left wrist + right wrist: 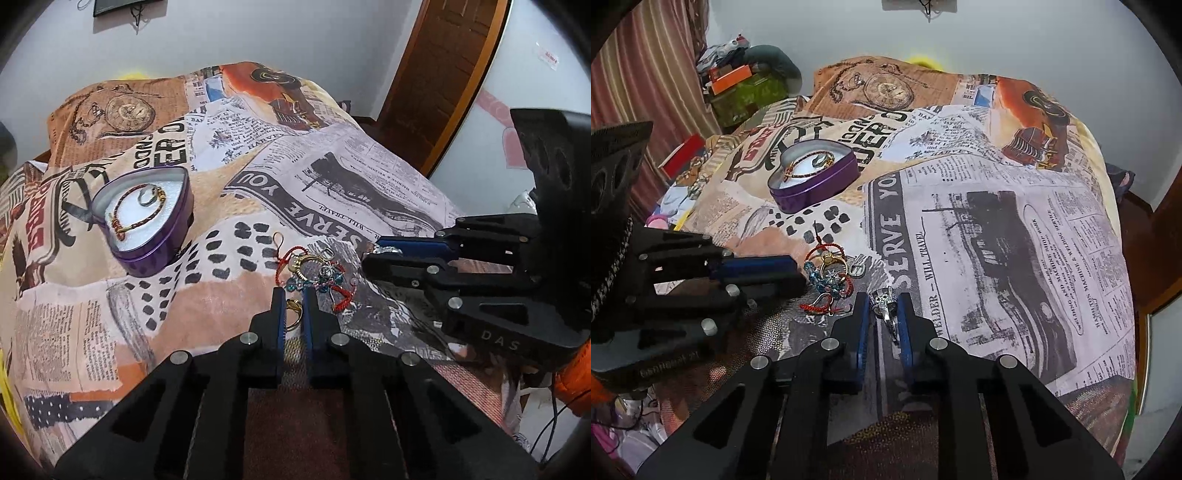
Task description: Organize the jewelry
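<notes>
On the newsprint-patterned bedspread [997,221], left hand-held gripper [294,314] pinches a gold ring [293,314]; right one [884,314] a silver ring [884,302].

My left gripper [293,301] pinches a gold metal ring [293,314]. Just beyond lies a tangled pile of red-corded, blue-beaded jewelry [314,275].

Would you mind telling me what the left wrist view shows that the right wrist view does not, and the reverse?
Only the left wrist view shows the gold ring between the left gripper's fingers, and a wooden door. Only the right wrist view shows the silver ring between the right gripper's fingers, a striped curtain and shelf clutter. Both show the purple heart-shaped tin holding a bracelet, the jewelry pile and the newspaper-print cloth.
</notes>
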`<action>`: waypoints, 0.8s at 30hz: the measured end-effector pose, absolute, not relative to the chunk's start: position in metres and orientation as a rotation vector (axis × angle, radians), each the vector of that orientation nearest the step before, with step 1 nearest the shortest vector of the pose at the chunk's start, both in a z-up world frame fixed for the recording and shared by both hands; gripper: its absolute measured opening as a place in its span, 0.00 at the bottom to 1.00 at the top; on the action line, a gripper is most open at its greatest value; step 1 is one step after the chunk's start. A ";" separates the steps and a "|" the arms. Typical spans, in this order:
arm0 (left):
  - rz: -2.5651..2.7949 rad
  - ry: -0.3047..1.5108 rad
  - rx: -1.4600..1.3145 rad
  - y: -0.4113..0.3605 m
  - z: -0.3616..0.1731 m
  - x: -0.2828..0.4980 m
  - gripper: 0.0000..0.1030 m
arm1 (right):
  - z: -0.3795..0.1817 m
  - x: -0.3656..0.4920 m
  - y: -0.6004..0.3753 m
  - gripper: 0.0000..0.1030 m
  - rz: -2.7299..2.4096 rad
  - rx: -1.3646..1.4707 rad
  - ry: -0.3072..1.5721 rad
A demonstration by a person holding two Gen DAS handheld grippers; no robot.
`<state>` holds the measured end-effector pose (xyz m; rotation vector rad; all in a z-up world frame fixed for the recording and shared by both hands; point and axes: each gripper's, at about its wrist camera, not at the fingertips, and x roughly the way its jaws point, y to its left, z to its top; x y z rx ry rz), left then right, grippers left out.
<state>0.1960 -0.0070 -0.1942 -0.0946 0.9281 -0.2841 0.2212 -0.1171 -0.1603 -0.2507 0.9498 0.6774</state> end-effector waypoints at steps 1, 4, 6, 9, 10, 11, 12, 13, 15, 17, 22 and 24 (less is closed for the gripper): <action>-0.283 0.927 -0.098 -0.006 -0.193 0.195 0.07 | -0.159 0.221 -0.118 0.13 0.677 -0.249 0.947; -0.272 0.924 -0.098 -0.003 -0.192 0.191 0.07 | -0.155 0.219 -0.118 0.13 0.671 -0.246 0.937; -0.268 0.919 -0.103 0.000 -0.190 0.187 0.07 | -0.151 0.218 -0.119 0.13 0.670 -0.241 0.930; -0.258 0.905 -0.112 0.005 -0.184 0.183 0.07 | -0.145 0.217 -0.118 0.13 0.668 -0.238 0.916; -0.255 0.899 -0.115 0.007 -0.182 0.182 0.07 | -0.143 0.216 -0.118 0.13 0.669 -0.236 0.912; -0.249 0.890 -0.118 0.010 -0.178 0.180 0.07 | -0.141 0.216 -0.117 0.13 0.669 -0.234 0.909; -0.245 0.884 -0.120 0.012 -0.177 0.180 0.07 | -0.138 0.215 -0.116 0.13 0.670 -0.231 0.903; -0.241 0.875 -0.125 0.015 -0.173 0.179 0.07 | -0.137 0.215 -0.116 0.13 0.671 -0.230 0.900; -0.234 0.859 -0.131 0.020 -0.167 0.177 0.07 | -0.132 0.215 -0.114 0.13 0.675 -0.224 0.889; -0.224 0.843 -0.133 0.025 -0.161 0.177 0.07 | -0.128 0.215 -0.111 0.13 0.678 -0.221 0.880; -0.202 0.807 -0.138 0.038 -0.148 0.176 0.07 | -0.117 0.217 -0.103 0.13 0.692 -0.205 0.853; -0.192 0.795 -0.141 0.043 -0.144 0.177 0.07 | -0.113 0.219 -0.099 0.13 0.699 -0.201 0.843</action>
